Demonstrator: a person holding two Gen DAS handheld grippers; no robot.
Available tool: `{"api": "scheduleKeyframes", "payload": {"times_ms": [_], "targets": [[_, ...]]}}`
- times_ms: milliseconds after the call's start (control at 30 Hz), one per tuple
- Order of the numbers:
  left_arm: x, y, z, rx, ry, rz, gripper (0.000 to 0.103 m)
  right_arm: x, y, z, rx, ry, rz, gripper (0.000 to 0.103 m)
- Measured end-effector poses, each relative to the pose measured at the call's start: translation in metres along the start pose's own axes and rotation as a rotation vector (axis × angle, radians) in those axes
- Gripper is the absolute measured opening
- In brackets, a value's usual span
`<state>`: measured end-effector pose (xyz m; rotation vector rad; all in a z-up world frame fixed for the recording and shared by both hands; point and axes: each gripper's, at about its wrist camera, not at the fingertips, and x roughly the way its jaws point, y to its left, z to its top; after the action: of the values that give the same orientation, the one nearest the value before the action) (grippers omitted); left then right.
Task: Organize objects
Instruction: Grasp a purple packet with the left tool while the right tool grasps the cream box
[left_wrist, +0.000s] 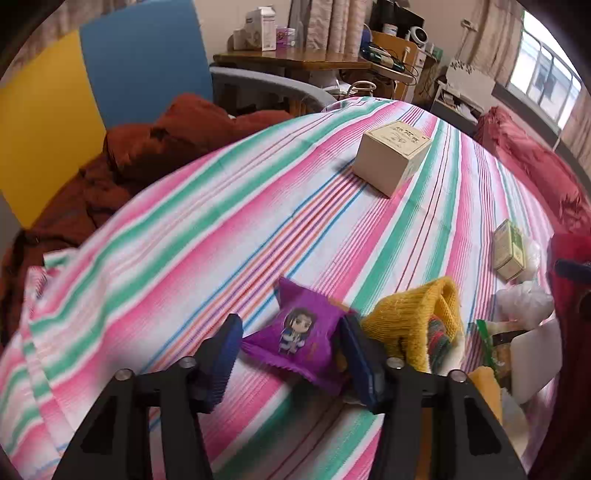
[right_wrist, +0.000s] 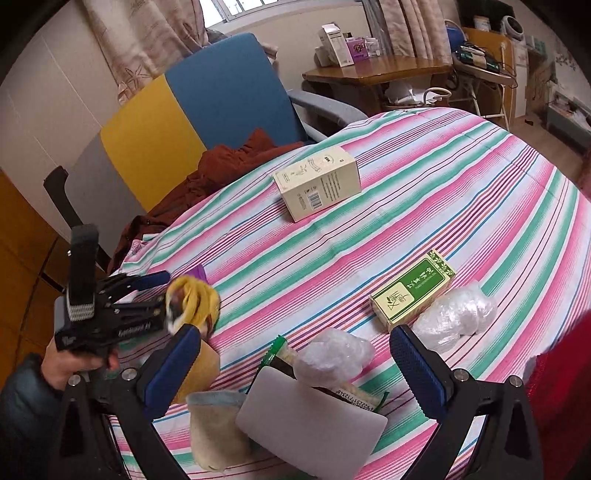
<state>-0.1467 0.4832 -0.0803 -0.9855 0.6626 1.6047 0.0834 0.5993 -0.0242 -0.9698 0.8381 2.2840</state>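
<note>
- Two claws are at work over the striped table.
- Left claw has its fingers around the purple snack packet, near the table's edge, likely to carry it.
- Right claw is wide apart, holding nothing, above the white pouch, maybe next.

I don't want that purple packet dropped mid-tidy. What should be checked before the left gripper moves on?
1. Purple packet sits between the left gripper fingers: ok.
2. Both pads touch it: cannot tell; the left one shows a gap.
3. Packet lifted off the striped cloth: cannot tell.
4. Yellow knit item apart from the fingers: not ok, it crowds the right finger.
5. Right gripper open, holding nothing: ok.
6. Cream box stands away from the packet: ok.
</note>
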Motion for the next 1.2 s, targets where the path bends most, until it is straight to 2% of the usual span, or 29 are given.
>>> {"api": "scheduleKeyframes", "payload": {"times_ms": [100, 267, 467, 567, 733, 767, 900, 967, 1000, 1067, 1133, 1200], "targets": [[-0.004, 0.0, -0.016, -0.001, 0.014, 0.012, 0.05, 0.001, 0.002, -0.001, -0.01, 0.004, -0.008, 0.103], [-0.022, 0.009, -0.043, -0.072, 0.035, 0.058, 0.049, -0.001, 0.001, 0.005, -0.018, 0.01, -0.007, 0.103], [-0.041, 0.014, -0.065, -0.145, 0.024, 0.176, 0.05, 0.003, 0.006, 0.052, -0.071, -0.003, -0.004, 0.103], [-0.04, 0.011, -0.072, -0.163, 0.009, 0.187, 0.05, 0.022, -0.001, 0.085, 0.006, 0.053, 0.081, 0.103], [-0.032, 0.015, -0.068, -0.166, 0.007, 0.167, 0.05, 0.071, -0.017, 0.129, 0.238, 0.113, 0.112, 0.103], [-0.031, 0.015, -0.066, -0.162, 0.005, 0.166, 0.05, 0.081, -0.021, 0.136, 0.289, 0.115, 0.105, 0.103], [-0.025, 0.014, -0.062, -0.159, 0.011, 0.156, 0.053, 0.121, -0.03, 0.151, 0.436, 0.117, -0.014, 0.103], [-0.024, 0.012, -0.06, -0.148, 0.011, 0.152, 0.056, 0.141, -0.032, 0.153, 0.467, 0.147, -0.071, 0.103], [-0.023, 0.011, -0.06, -0.135, 0.013, 0.137, 0.06, 0.151, -0.034, 0.152, 0.495, 0.157, -0.081, 0.103], [-0.021, 0.007, -0.06, -0.108, 0.011, 0.148, 0.06, 0.165, -0.039, 0.152, 0.541, 0.162, -0.098, 0.103], [-0.02, 0.006, -0.059, -0.1, 0.007, 0.15, 0.058, 0.173, -0.039, 0.153, 0.531, 0.18, -0.114, 0.103], [-0.02, 0.005, -0.059, -0.102, 0.003, 0.124, 0.057, 0.177, -0.028, 0.156, 0.425, 0.198, -0.156, 0.099]]}}
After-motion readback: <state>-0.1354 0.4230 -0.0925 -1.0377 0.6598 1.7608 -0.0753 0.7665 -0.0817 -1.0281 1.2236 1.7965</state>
